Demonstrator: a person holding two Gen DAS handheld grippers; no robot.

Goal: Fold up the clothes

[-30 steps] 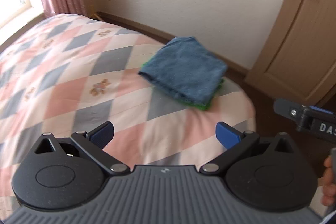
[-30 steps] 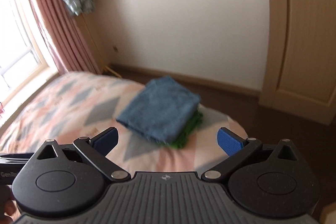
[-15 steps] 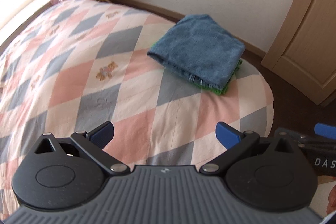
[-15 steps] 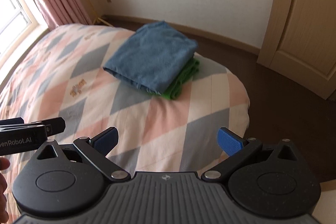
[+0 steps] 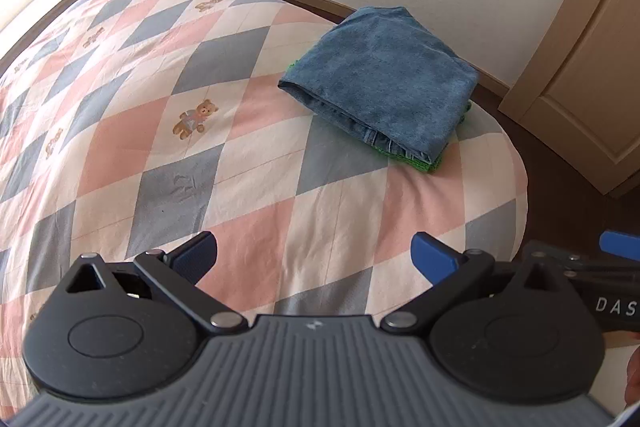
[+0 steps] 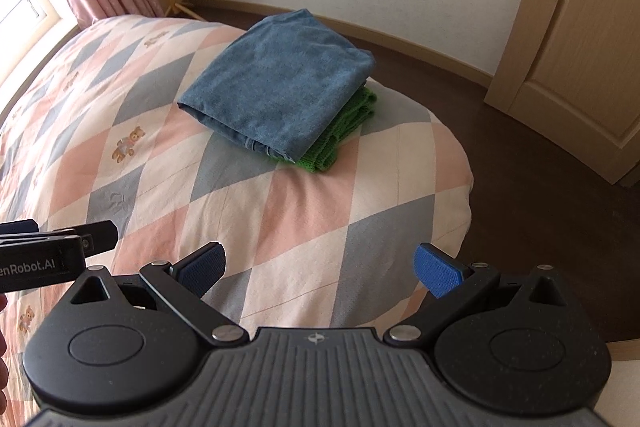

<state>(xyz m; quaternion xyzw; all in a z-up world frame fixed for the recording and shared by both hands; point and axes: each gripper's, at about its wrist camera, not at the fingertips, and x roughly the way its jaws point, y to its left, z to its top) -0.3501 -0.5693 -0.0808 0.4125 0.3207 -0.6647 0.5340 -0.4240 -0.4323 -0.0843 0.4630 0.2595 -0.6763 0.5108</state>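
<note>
- Left wrist view: the left gripper [image 5: 314,257] sits at the lower centre, jaws wide apart and holding nothing, above the quilted bed [image 5: 168,131].
- The folded blue jeans [image 5: 384,83] lie at upper right of centre on a folded green garment [image 5: 434,167], near the bed's far corner.
- The right gripper [image 5: 596,267] enters at the right edge.
- Right wrist view: the right gripper [image 6: 320,267] is at lower centre, jaws wide apart and empty.
- The folded blue jeans [image 6: 280,83] rest at upper centre on the folded green garment [image 6: 344,131].
- The left gripper [image 6: 60,247] shows at the left edge.
</note>
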